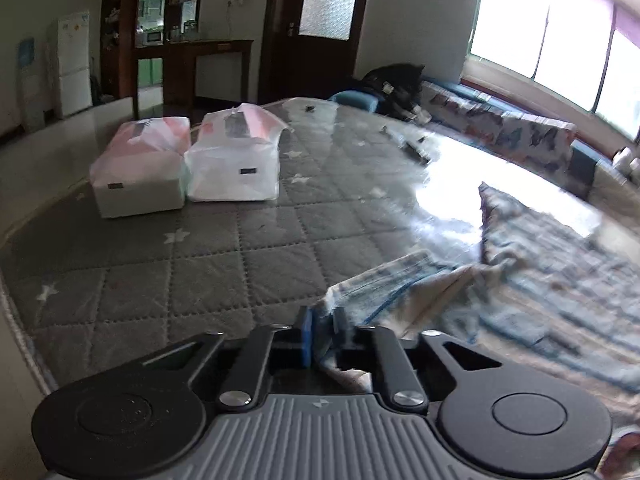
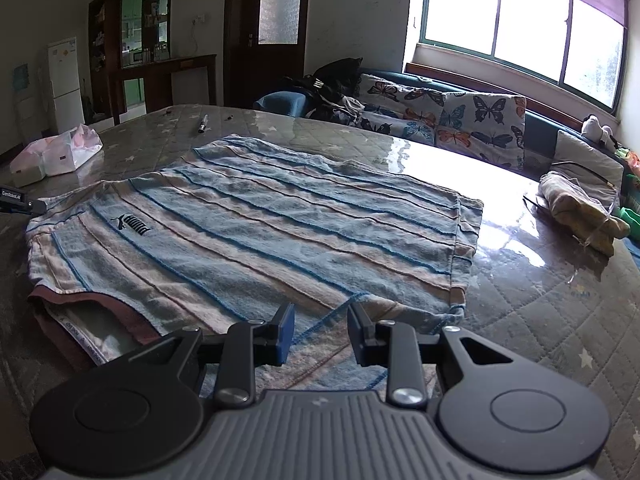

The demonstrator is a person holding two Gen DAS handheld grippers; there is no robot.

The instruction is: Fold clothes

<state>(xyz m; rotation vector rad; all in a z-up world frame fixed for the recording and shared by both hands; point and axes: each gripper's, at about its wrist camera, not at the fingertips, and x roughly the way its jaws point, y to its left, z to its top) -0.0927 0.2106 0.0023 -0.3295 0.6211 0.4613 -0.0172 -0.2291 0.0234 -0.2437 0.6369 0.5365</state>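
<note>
A striped blue-and-beige shirt [image 2: 256, 232] lies spread flat on a grey quilted mattress [image 2: 540, 312] under a glossy clear cover, its printed logo [image 2: 130, 225] toward 9 o'clock in the right wrist view and its maroon-edged collar at about 8 o'clock.

The left hand-held gripper [image 1: 322, 330] has clamped its blue pads on a bunched fold of the shirt's [image 1: 500, 280] edge, the cloth pinched between the two fingers and lifted off the mattress [image 1: 160, 272]; the fabric trails away toward 3 o'clock, blurred. Part of this gripper shows at the shirt's far corner, at 9 o'clock in the right wrist view.

The right hand-held gripper [image 2: 320, 334] hovers low over the shirt's near edge at 6 o'clock with its jaws parted, cloth visible in the gap but neither pad pressing on it.

Two plastic-wrapped packages [image 1: 184, 164] sit on the mattress at 10 o'clock in the left wrist view. A pen [image 2: 203, 123] lies beyond the shirt at 11 o'clock in the right wrist view, and a rolled cloth bundle [image 2: 576, 208] rests at 3 o'clock. A butterfly-print sofa cover [image 2: 460, 120] runs beneath the bright window [image 2: 520, 24] at 1 o'clock.
</note>
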